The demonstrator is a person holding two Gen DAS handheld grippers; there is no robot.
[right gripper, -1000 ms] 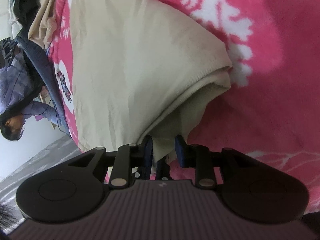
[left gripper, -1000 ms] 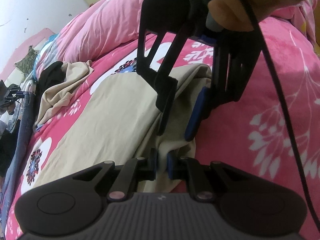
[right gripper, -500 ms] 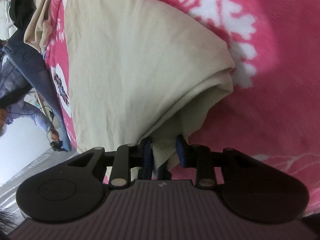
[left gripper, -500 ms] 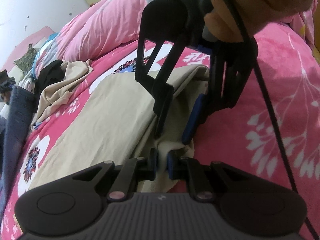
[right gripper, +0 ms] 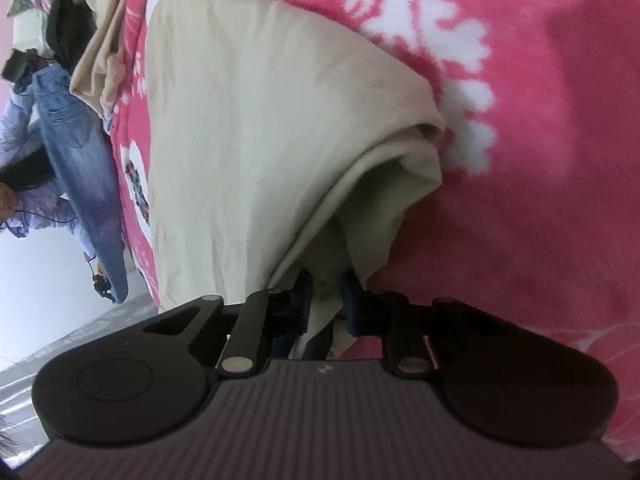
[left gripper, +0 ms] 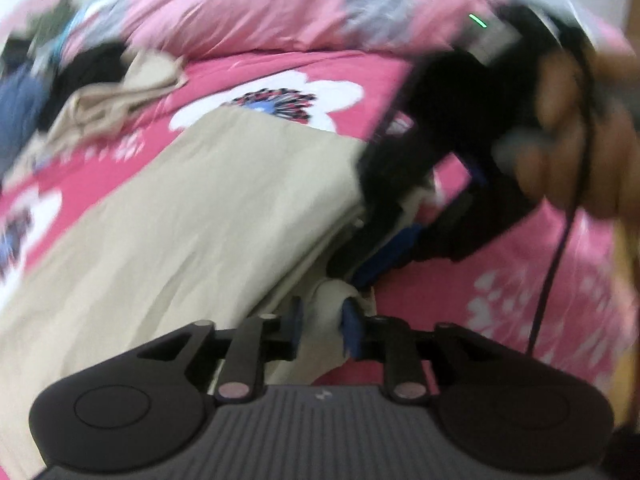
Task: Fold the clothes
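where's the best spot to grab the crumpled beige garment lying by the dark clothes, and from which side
Probably the loose bunched edge of the crumpled beige garment that spills onto the pink bedspread, coming from the open bedspread side. Its raised folds give the fingers something to pinch, while its far side lies against the dark clothes. Both grippers look closed on the flat beige garment.

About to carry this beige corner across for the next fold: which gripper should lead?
Probably the right gripper: its view is sharp, with the jaws shut on the beige garment at its folded corner. The left gripper also pinches cloth, close alongside, but its view is motion-blurred.
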